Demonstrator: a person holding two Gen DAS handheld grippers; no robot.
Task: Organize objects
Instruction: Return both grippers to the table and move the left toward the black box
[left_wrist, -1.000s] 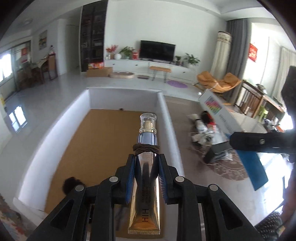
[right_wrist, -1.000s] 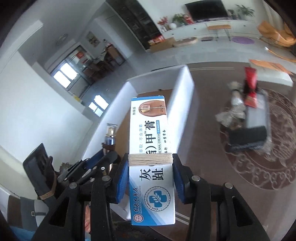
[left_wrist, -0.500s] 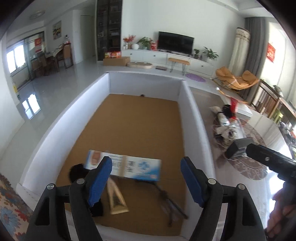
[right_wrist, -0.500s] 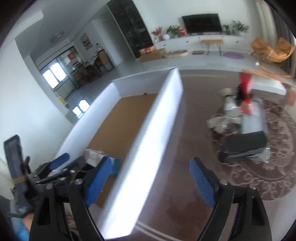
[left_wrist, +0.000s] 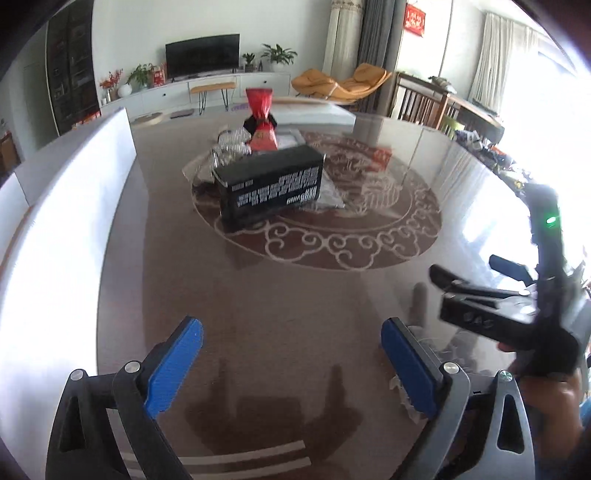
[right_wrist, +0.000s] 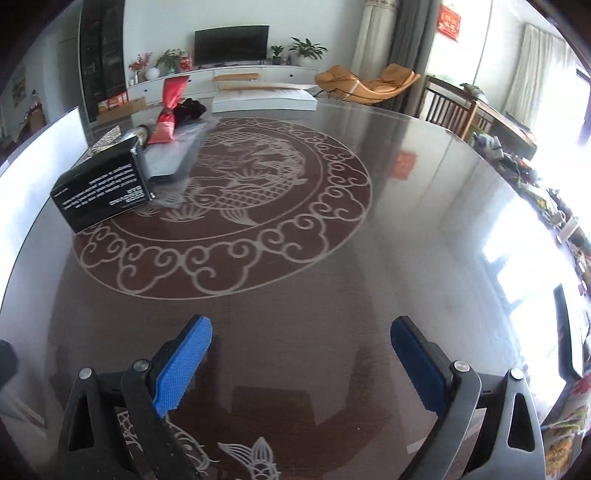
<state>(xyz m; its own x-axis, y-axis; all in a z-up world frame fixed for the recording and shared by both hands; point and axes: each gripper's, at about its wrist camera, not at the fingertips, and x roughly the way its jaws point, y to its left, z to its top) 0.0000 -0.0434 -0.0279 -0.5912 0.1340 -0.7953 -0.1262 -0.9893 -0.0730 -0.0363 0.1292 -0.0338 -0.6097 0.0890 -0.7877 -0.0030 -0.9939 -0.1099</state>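
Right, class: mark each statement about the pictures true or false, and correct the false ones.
1. The black box stands on the round table. True.
2. The left gripper holds a tube. False: nothing is between its fingers, which are opening.
3. A red packet lies behind the black box. True.
4. The right gripper grips the black box. False: it is empty, away from the box, opening.

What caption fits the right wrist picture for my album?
Empty right gripper, blue fingers opening, above glossy patterned table; black cardboard box far left.
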